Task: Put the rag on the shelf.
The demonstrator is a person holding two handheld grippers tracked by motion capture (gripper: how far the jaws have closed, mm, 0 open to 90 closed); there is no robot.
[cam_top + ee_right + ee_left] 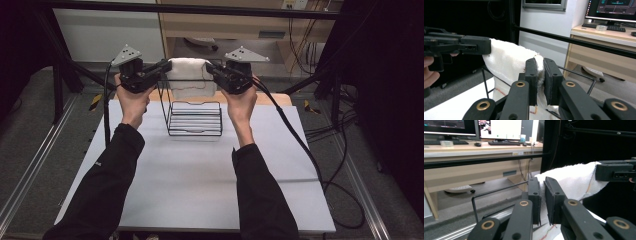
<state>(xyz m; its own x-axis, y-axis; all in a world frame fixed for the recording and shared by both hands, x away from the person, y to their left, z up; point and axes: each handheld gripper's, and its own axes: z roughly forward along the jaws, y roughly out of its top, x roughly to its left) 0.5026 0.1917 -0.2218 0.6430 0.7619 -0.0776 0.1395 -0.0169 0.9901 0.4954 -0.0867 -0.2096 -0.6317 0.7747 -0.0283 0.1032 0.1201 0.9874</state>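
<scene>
A white towel [190, 74] hangs over the top bar of a black wire rack [195, 119] at the far middle of the table. My left gripper [163, 65] is shut on the towel's left upper corner, and my right gripper [209, 68] is shut on its right upper corner. In the left gripper view the left gripper [542, 188] pinches the towel [574, 178], with the other gripper [616, 171] at its far end. In the right gripper view the right gripper [540, 67] clamps the towel [507, 61] above the rack wire [577, 73].
The white table [190, 175] spreads out in front of the rack. Black frame bars [200, 9] cross behind it. Cables [320, 165] trail off the table's right side. A wooden desk [474, 152] with monitors and keyboards stands beyond.
</scene>
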